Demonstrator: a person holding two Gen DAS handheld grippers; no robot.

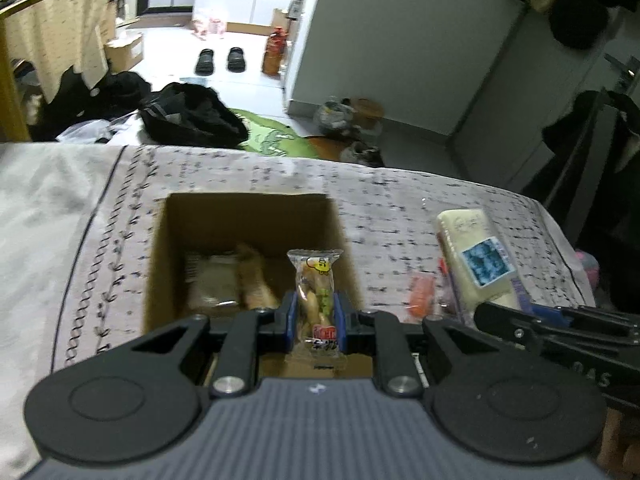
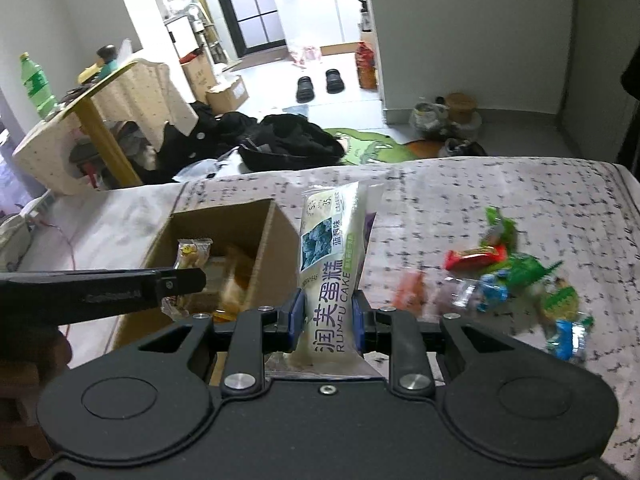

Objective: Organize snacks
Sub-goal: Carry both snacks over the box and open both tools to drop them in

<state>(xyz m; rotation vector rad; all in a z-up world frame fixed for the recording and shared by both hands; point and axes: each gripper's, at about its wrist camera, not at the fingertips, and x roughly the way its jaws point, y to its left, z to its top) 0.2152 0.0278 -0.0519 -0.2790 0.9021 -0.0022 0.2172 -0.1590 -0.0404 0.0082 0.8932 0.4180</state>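
An open cardboard box (image 1: 160,256) (image 2: 276,240) sits on the patterned bed cover, with a few wrapped snacks (image 1: 216,280) lying inside. My left gripper (image 1: 314,312) is shut on a small clear snack packet (image 1: 316,284) with a yellow face print, held over the box's near edge. In the right wrist view that same packet (image 2: 192,254) shows above the box behind the left gripper's black finger. My right gripper (image 2: 328,316) is shut on a white cake packet (image 2: 332,248) (image 1: 476,252) with a blue picture, held upright just right of the box.
Several loose snacks in red, green, blue and orange wrappers (image 2: 508,276) (image 1: 422,292) lie on the bed cover to the right. Beyond the bed's far edge are dark clothes (image 1: 192,116), a green rug (image 2: 368,144), shoes (image 2: 320,82) and a covered table (image 2: 100,120).
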